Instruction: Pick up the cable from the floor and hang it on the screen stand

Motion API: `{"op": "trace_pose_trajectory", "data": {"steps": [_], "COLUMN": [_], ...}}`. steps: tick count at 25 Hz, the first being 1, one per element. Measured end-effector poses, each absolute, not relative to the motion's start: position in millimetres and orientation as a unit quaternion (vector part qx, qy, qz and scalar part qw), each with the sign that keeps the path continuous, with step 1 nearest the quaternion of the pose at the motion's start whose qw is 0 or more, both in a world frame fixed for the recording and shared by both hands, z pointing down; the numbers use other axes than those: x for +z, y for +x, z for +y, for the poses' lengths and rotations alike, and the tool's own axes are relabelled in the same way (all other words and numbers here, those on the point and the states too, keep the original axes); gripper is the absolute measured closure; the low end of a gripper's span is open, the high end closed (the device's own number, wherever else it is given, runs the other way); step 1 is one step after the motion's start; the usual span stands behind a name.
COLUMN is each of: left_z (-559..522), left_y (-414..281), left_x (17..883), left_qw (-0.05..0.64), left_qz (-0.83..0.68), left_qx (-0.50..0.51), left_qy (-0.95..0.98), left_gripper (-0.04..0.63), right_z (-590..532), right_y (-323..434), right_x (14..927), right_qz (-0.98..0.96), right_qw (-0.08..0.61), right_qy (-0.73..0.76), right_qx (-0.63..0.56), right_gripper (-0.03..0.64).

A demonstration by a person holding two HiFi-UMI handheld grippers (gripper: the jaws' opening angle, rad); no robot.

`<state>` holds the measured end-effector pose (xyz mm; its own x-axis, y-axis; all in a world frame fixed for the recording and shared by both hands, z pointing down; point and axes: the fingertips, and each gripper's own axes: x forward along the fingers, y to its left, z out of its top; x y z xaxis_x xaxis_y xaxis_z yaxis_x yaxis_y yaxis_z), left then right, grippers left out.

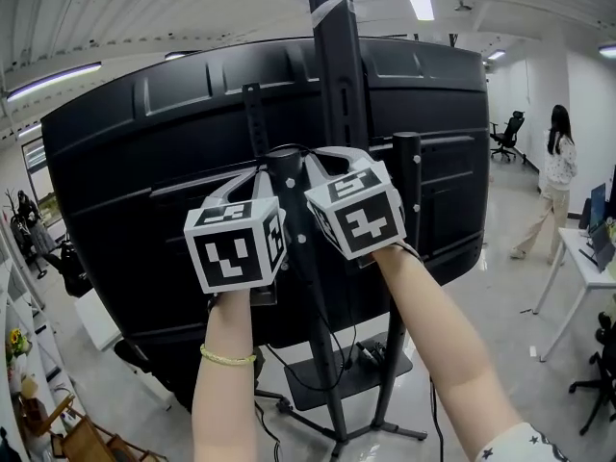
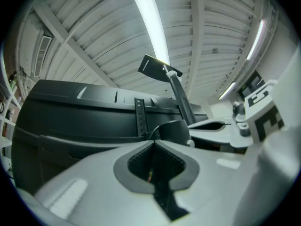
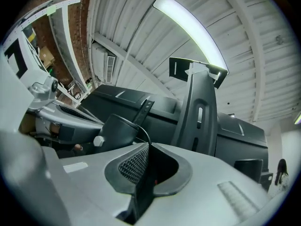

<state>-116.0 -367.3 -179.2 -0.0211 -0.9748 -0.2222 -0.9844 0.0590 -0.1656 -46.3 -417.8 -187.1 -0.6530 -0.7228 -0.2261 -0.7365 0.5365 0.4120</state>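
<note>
The large black screen (image 1: 144,162) shows its back, mounted on the stand's central column (image 1: 339,75). Both grippers are raised to the capped top of a black stand post (image 1: 286,166). My left gripper (image 1: 258,171) is just left of the post and my right gripper (image 1: 322,162) just right of it. In the left gripper view the jaws (image 2: 153,144) are shut on a thin black cable (image 2: 154,132) that runs to the post cap (image 2: 174,132). The right gripper (image 3: 148,146) is likewise shut on the cable (image 3: 143,131), which curves to the cap (image 3: 117,132). Cable (image 1: 322,316) hangs below toward the base.
A second black post (image 1: 406,162) stands right of my right gripper. The stand base (image 1: 346,373) lies on the glossy floor with more cables. A person (image 1: 553,181) walks at the far right near a white table (image 1: 587,253) and an office chair (image 1: 508,135).
</note>
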Motion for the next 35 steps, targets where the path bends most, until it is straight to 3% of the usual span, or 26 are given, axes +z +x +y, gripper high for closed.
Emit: {"op": "trace_pose_trajectory", "data": {"steps": [8, 13, 24, 35], "left_z": [-352.9, -325.0, -249.6, -187.2], "left_y": [-106.9, -90.1, -67.4, -63.2], "left_x": [-114.9, -44.8, 141.0, 205.2], "left_qw": [0.114, 0.100, -0.004, -0.046], "left_qz": [0.702, 0.690, 0.671, 0.648], "left_qx": [0.020, 0.017, 0.001, -0.008], "left_qy": [-0.702, -0.717, -0.742, -0.760], "left_gripper": [0.588, 0.588, 0.588, 0.588], "right_z": [-391.2, -359.5, -286.3, -210.4], "right_y": [-36.3, -18.8, 17.6, 28.0], "right_x": [-146.7, -73.5, 127.5, 203.4], "right_qz": [0.872, 0.883, 0.899, 0.887], "right_qw": [0.050, 0.066, 0.023, -0.025], "right_qy": [-0.421, -0.416, -0.435, -0.461], "right_qx": [0.245, 0.207, 0.052, 0.006], "right_gripper": [0.559, 0.614, 0.617, 0.618]}}
